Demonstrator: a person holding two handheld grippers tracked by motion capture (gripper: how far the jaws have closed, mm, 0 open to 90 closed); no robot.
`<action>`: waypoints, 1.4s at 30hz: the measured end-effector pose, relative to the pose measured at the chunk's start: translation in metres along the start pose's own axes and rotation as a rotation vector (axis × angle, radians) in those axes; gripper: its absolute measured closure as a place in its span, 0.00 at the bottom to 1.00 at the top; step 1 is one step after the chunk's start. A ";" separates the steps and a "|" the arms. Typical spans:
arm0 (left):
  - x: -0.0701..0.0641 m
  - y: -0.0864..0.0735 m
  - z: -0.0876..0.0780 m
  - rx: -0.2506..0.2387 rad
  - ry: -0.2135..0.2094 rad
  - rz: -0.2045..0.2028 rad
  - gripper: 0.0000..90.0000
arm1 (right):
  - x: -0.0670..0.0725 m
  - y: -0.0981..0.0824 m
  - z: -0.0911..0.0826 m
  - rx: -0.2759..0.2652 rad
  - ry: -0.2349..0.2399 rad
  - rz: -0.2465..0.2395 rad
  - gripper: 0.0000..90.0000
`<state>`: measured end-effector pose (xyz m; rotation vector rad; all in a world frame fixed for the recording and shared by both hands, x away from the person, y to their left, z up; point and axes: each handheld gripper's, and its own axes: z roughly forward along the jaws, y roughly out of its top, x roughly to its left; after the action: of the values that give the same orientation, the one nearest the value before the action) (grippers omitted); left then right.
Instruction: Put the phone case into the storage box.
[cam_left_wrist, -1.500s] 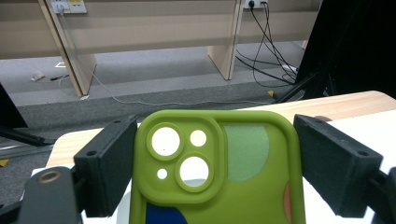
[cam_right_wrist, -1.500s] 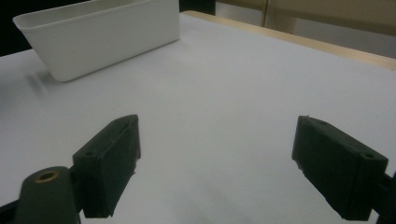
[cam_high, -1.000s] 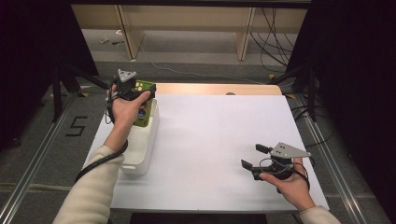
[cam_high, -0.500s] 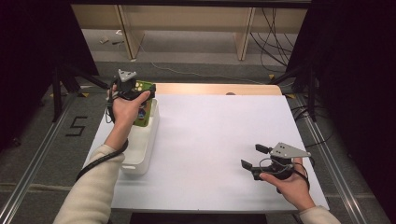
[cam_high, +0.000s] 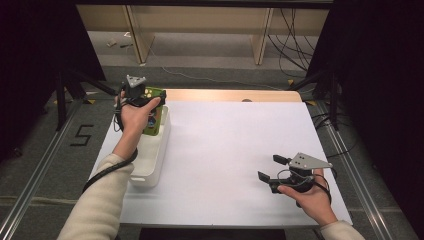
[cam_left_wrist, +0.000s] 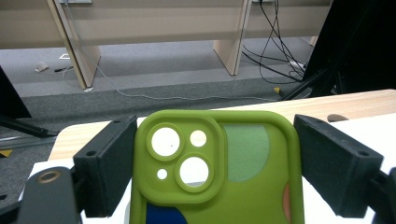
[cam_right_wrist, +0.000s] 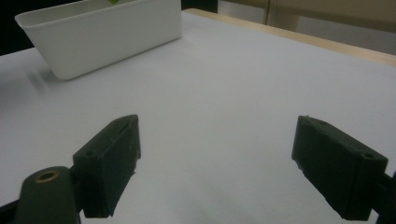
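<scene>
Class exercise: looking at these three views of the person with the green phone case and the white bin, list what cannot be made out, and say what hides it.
- High view: inside of the white bin, far end covered by the left hand and the green phone case.
- Left gripper view: the case's lower half, cut off by the bottom edge; whether the jaws press its sides.
- Right gripper view: the bin's contents, hidden by its near wall.

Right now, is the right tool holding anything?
No, the right tool has its jaws wide apart over the bare white table, with nothing between them.
</scene>
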<state>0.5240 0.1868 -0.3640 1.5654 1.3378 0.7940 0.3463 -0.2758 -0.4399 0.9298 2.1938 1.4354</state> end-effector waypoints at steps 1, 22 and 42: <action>0.000 0.000 0.001 0.001 0.001 0.002 0.18 | 0.000 0.000 0.000 0.000 0.000 -0.001 0.18; 0.004 -0.001 0.007 0.007 0.011 -0.003 0.18 | 0.000 0.000 -0.001 -0.001 -0.003 -0.003 0.18; 0.005 -0.004 0.013 0.020 0.012 0.001 0.18 | 0.000 0.000 -0.001 -0.004 -0.002 -0.004 0.18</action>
<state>0.5351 0.1884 -0.3733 1.5792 1.3573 0.7940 0.3457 -0.2759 -0.4392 0.9252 2.1891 1.4360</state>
